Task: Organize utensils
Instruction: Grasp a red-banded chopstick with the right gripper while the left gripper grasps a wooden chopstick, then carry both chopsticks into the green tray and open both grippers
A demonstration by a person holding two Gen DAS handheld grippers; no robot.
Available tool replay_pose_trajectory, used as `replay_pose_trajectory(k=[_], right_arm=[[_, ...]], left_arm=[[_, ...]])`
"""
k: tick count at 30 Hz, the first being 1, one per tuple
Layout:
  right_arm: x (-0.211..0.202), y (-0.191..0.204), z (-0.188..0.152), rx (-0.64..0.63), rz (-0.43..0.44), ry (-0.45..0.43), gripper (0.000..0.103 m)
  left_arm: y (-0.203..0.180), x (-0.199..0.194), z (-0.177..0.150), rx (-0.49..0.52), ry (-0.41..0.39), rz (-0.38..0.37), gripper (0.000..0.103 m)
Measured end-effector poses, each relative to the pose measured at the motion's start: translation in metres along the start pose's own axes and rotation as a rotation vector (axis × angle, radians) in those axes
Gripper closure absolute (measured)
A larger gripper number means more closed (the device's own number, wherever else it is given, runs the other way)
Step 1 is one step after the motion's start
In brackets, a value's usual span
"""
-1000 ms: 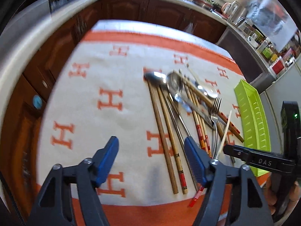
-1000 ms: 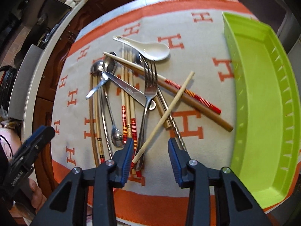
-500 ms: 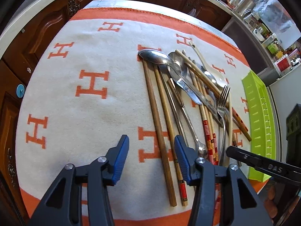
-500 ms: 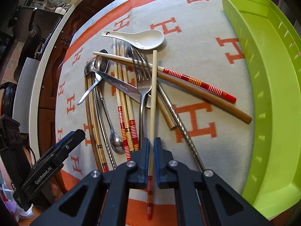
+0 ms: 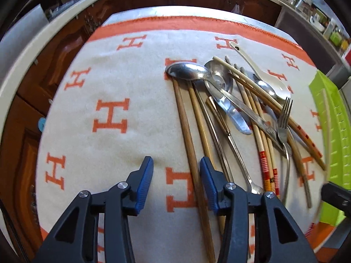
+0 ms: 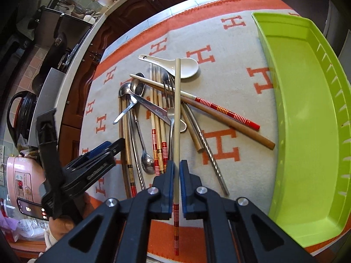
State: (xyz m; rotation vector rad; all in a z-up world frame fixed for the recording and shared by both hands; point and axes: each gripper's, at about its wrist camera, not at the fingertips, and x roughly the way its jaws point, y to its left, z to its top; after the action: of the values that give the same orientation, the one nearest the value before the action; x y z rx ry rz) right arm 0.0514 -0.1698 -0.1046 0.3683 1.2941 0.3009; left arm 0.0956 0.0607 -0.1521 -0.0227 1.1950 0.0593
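so, right gripper (image 6: 176,188): closed on a pale chopstick (image 6: 177,114). i hold it near the striped end, so the long plain end sticks out ahead over the pile and i can swing it across in one piece.
left gripper (image 5: 176,185): part open, nothing pressed. a brown chopstick (image 5: 188,131) runs up between the pads, closer to the right one; the jaws have just been closing, i judge to take it next.
pile (image 6: 158,114): chopsticks, metal spoons, a fork (image 6: 169,100) and a white spoon (image 6: 175,65), crossed over each other mid-cloth. most handles point my way, which suits a near-end pick.
red-banded chopstick (image 6: 219,109): lies aslant over a brown one, tip toward the tray, apart from the parallel ones.
tray (image 6: 324,100): green, right of the pile on the cloth's edge, nothing in it that i can see. i judge it the place for sorted pieces.
cloth (image 5: 109,118): cream with orange letters, under everything; soft, so thin sticks should lift without skidding.
stage: i judge sorting barely begun, one stick in hand and the rest still heaped.
risk: the held stick overhangs the fork and may catch it if i swing low.
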Motion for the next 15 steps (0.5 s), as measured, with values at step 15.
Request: replay_pose_trajectory(k=[15], right_arm=[[-0.034, -0.029, -0.005, 0.009, 0.048, -0.052, 0.098]], left_arm=[[0.026, -0.024, -0.03, -0.109, 0.097, -0.181, 0.099]])
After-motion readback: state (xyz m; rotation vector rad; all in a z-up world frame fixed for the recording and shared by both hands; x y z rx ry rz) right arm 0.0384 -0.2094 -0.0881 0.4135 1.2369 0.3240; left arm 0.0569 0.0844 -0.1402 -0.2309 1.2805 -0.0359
